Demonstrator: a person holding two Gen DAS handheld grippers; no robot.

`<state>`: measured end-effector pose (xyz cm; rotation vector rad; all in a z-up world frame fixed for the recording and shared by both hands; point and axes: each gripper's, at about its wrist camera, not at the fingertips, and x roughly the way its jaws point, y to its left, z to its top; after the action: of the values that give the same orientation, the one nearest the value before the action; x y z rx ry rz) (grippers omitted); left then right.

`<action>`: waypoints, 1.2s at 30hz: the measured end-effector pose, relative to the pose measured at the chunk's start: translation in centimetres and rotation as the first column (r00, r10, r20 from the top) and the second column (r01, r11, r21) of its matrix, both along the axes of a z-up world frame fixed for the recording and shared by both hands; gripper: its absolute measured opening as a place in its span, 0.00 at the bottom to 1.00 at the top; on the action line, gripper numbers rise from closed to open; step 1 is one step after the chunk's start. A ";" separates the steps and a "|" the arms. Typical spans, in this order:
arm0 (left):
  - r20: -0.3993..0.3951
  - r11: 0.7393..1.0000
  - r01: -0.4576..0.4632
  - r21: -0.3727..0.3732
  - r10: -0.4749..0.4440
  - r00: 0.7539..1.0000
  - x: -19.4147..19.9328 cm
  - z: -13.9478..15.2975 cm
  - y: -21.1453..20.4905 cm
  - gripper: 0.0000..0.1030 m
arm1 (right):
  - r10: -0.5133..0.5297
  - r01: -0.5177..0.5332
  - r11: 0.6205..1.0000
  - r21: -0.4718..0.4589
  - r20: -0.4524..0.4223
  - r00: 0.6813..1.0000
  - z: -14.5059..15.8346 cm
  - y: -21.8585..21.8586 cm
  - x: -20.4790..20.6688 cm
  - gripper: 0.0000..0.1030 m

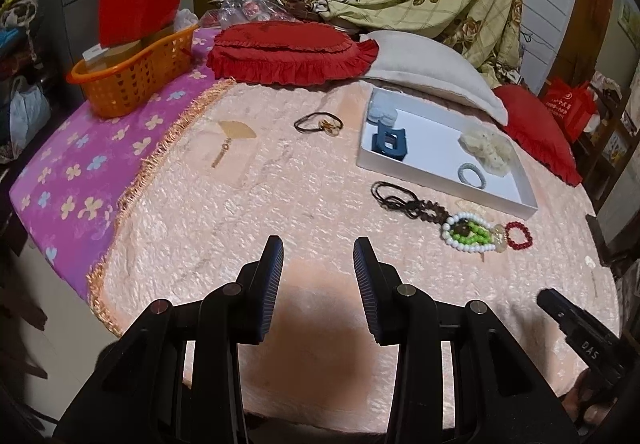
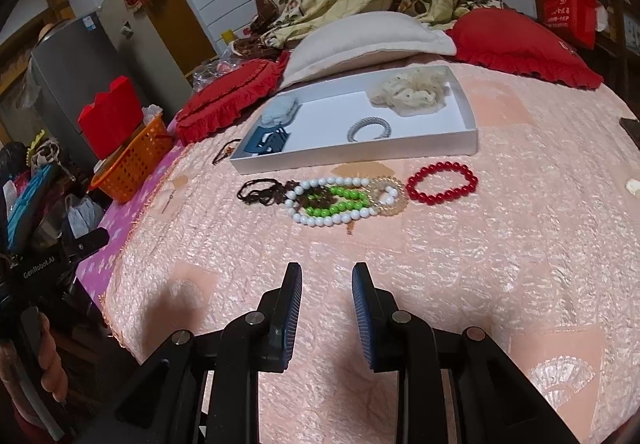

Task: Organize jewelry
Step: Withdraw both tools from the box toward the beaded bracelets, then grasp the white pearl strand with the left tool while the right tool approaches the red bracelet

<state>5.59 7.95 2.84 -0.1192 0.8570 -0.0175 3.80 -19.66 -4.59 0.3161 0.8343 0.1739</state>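
Right now your left gripper (image 1: 318, 256) hovers over the pink bedspread (image 1: 240, 204) with its jaws parted and nothing between them; your right gripper (image 2: 326, 284) hangs the same way, jaws apart by a narrower gap and empty; neither touches any jewelry; the white tray (image 2: 360, 156) lies ahead of you near the pillows, and it holds a blue hair claw (image 2: 268, 142), a pale blue scrunchie (image 2: 280, 110), a cream scrunchie (image 2: 412, 88) and a grey spiral hair tie (image 2: 368, 128); just in front of the tray, on the spread, a cluster lies together: a dark brown cord necklace (image 2: 260, 192), a white bead bracelet (image 2: 328, 220) around a green bead bracelet (image 2: 336, 204), and a clear spiral tie (image 2: 390, 194) touching them; the red bead bracelet (image 2: 442, 182) sits just beside that cluster, apart from it; further left, a brown hair tie (image 1: 318, 122) with a pale charm lies alone near the tray, and an orange basket (image 1: 132, 76) stands on the purple flowered sheet (image 1: 80, 164)
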 end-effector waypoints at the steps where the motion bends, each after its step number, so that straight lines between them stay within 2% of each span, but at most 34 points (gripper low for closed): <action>1: 0.002 1.000 0.000 -0.001 0.000 1.000 0.2 0.1 0.2 0.35 | -0.009 0.009 1.000 0.001 -0.003 1.000 0.0 -0.2 -0.1 0.24; 8: -0.001 0.998 0.057 -0.017 -0.057 0.998 3.8 -0.2 -0.1 0.35 | -0.076 0.077 0.997 -0.031 0.011 0.997 0.4 -2.0 -1.0 0.24; 16: -0.059 0.988 0.147 -0.049 -0.150 0.987 9.3 -2.4 -2.4 0.36 | -0.154 0.153 0.988 -0.030 -0.059 0.986 -1.1 -4.2 0.6 0.24; 20: -0.055 0.976 0.200 -0.084 -0.205 0.977 11.3 -3.2 -4.3 0.36 | -0.194 0.191 0.981 -0.036 -0.079 0.978 -1.8 -5.4 1.3 0.24; 24: -0.061 0.951 0.292 -0.101 -0.299 0.952 12.7 -4.1 -7.2 0.36 | -0.235 0.232 0.972 -0.041 -0.103 0.967 -2.6 -6.9 2.0 0.24; 32: -0.075 0.862 0.488 -0.135 -0.500 0.863 14.0 -6.7 -12.5 0.36 | -0.261 0.253 0.964 -0.079 -0.115 0.958 -3.6 -8.3 4.6 0.24; 36: -0.068 0.833 0.536 -0.135 -0.548 0.834 14.3 -7.8 -13.8 0.36 | -0.264 0.256 0.963 -0.080 -0.111 0.958 -3.8 -8.5 6.7 0.24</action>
<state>19.91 -5.90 -4.91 0.0251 0.9719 -0.6031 10.45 -28.21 -8.38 0.3750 0.9076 -0.1192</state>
